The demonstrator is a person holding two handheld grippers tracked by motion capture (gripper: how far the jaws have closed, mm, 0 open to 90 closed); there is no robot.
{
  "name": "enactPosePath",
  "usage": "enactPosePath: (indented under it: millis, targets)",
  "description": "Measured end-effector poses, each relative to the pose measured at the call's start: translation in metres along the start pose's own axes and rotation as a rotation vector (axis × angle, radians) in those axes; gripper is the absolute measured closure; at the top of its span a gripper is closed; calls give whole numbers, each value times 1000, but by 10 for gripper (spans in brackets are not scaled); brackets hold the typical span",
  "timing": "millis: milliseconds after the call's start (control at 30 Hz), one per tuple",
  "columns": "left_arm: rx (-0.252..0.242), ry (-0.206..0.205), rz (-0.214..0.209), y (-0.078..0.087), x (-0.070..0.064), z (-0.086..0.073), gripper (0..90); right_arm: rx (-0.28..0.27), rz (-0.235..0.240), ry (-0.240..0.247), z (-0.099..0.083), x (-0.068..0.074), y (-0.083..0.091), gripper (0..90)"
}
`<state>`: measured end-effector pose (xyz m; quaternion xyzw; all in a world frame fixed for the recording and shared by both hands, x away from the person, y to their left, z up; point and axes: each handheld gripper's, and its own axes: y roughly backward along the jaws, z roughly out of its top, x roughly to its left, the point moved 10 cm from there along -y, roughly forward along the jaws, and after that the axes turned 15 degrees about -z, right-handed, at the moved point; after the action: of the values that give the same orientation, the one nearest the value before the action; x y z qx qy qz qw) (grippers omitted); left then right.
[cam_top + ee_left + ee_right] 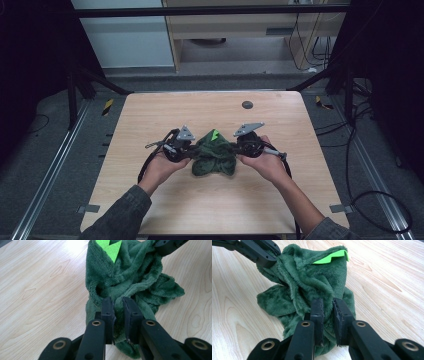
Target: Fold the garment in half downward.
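Green plush cloth (214,154) bunched at frame centre, dark fuzzy folds, bright lime felt patch (215,134) on top, left gripper (118,305) and right gripper (327,305) each clamped on its edge, pale wooden table (150,115).

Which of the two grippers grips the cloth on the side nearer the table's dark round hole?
The right gripper, at the green cloth's right edge; the hole lies up-right, farther from the left gripper.

A pale wood table (150,120) stands on grey floor (50,150) — a dark round disc (247,104) near its far edge. Black-and-yellow tape (107,106) marks the floor at both far corners. Beyond, a wooden cabinet (225,30) beside a white panel (125,40) — cables (360,165) trail at right.
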<state>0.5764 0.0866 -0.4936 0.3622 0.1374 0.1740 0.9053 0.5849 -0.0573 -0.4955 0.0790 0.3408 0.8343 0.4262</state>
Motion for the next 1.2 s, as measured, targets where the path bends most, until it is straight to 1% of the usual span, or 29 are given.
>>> enactPosePath:
  millis: [167, 267, 400, 500, 1000, 1033, 1200]
  targets:
    - [-11, 3, 1, -1, -2, -3, 785, 0, 2, 1, -3, 3, 0, 782]
    - [-7, 4, -3, -2, -4, -7, 784, 1, 7, 1, -5, 4, 0, 781]
    - [-9, 3, -7, -3, -5, -8, 783, 10, 11, 3, -8, 7, -1, 769]
    - [-15, 5, -10, -4, -6, -8, 781, 8, 10, 7, -9, 8, -2, 763]
    - [-17, 6, -14, -7, -12, -20, 764, 11, 21, 18, -17, 17, 3, 732]
    - [-13, 2, -17, -7, -14, -22, 761, 9, 18, 30, -18, 19, 4, 723]
    - [-11, -1, -13, -7, -17, -28, 742, 12, 20, 30, -24, 21, 6, 711]
